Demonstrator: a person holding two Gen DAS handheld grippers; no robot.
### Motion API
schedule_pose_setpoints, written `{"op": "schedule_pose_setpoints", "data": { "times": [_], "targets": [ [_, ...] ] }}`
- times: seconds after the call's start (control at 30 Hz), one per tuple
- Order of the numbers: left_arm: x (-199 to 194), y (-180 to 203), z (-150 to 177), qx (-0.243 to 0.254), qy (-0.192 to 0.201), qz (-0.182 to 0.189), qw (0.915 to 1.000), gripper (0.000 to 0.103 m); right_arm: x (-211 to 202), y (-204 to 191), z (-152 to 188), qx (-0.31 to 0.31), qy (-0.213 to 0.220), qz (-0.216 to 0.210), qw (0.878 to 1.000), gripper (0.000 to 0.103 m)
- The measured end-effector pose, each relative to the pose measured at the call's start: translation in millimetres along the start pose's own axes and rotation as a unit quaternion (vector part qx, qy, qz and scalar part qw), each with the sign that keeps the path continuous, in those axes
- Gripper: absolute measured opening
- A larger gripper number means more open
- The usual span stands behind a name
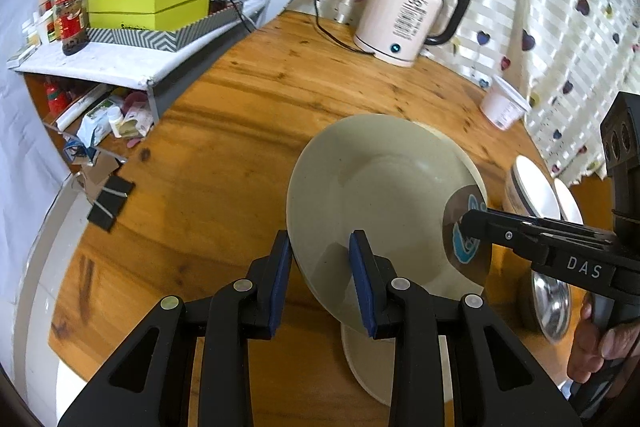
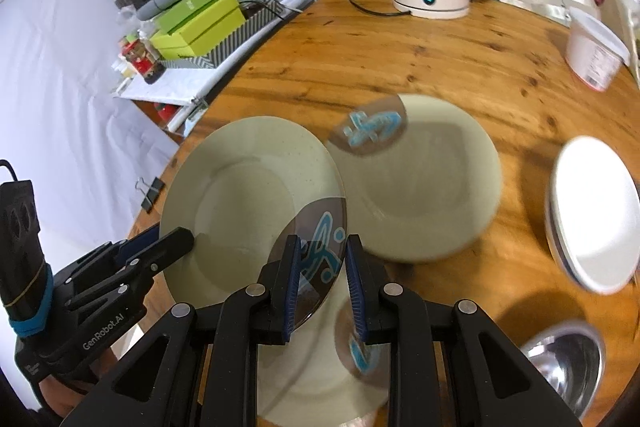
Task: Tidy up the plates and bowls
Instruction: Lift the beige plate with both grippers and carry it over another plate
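1. Left gripper (image 1: pixel 320 279) jaws are clamping the cream plate (image 1: pixel 380 195) rim, lifted above the table (image 1: pixel 240 99).
2. Right gripper (image 2: pixel 322 287) jaws are pinching a glass saucer (image 2: pixel 316 259) just beside that plate.
3. Second cream plate (image 2: pixel 432 195) is lying beyond the right jaws.

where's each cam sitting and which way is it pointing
Left wrist: on the left tool, facing forward and down at the cream plate it grips over the wooden table; the right tool and a hand show.
Right wrist: on the right tool, facing down at its glass plate; the left tool shows.
Shared: both plates, kettle.
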State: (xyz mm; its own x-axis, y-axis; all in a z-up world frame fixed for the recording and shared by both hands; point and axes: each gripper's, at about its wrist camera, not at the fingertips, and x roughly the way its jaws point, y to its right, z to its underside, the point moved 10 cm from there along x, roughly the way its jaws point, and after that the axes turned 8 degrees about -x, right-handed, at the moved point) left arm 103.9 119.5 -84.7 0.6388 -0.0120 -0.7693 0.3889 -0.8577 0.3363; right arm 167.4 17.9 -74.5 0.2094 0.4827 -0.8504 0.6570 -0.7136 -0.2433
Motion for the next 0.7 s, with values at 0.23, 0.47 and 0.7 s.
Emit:
{"op": "schedule_pose_setpoints", "data": {
  "times": [0.23, 0.47, 0.7],
  "targets": [
    [-5, 15, 27, 0.017, -0.014, 0.003, 0.9998, 0.031, -9, 8, 30, 0.016, -0.003, 0.009, 1.000, 0.022],
    [-4, 23, 50, 0.026, -0.031, 0.002, 0.9992, 0.031, -9, 14, 55, 0.027, -0.012, 0.013, 0.999, 0.023],
    [-1, 24, 60, 0.028, -0.043, 0.000, 0.9987, 0.031, -8, 17, 65, 0.034, -0.017, 0.013, 0.999, 0.023]
  ]
}}
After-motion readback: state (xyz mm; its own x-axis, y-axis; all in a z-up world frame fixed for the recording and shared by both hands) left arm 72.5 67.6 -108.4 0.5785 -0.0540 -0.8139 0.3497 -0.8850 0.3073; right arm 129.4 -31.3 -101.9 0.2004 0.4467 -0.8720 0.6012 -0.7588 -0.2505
